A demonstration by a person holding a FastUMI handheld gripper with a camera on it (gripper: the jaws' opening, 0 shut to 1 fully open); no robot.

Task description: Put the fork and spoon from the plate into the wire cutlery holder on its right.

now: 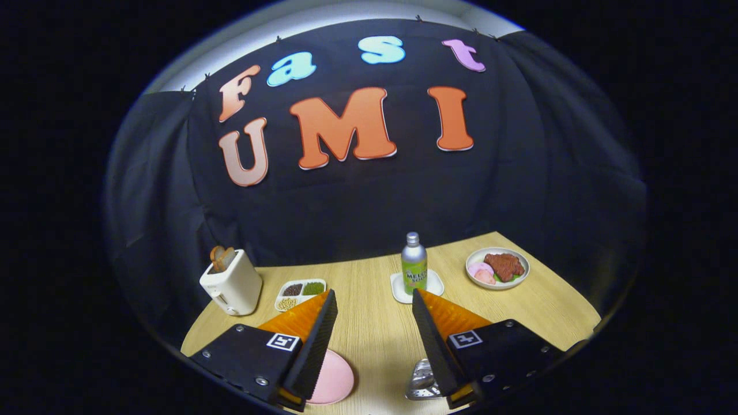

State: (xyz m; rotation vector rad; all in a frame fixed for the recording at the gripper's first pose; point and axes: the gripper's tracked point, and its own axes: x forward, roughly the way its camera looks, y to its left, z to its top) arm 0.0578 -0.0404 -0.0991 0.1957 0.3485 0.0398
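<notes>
Pink plate (334,380) peeks out under our gripper (375,323), whose jaws stand wide apart, holding nothing. We should tip down and find the fork first.

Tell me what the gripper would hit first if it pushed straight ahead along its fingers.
Probably the green drink bottle on its white coaster: it stands just beyond the open fingers of the gripper, slightly toward the right one. Bare table lies before it; depth is uncertain.

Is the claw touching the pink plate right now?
Cannot tell. In the gripper view the open claw holds nothing between its fingers; one finger overlaps the pink plate, hiding whether there is contact or a height gap.
</notes>
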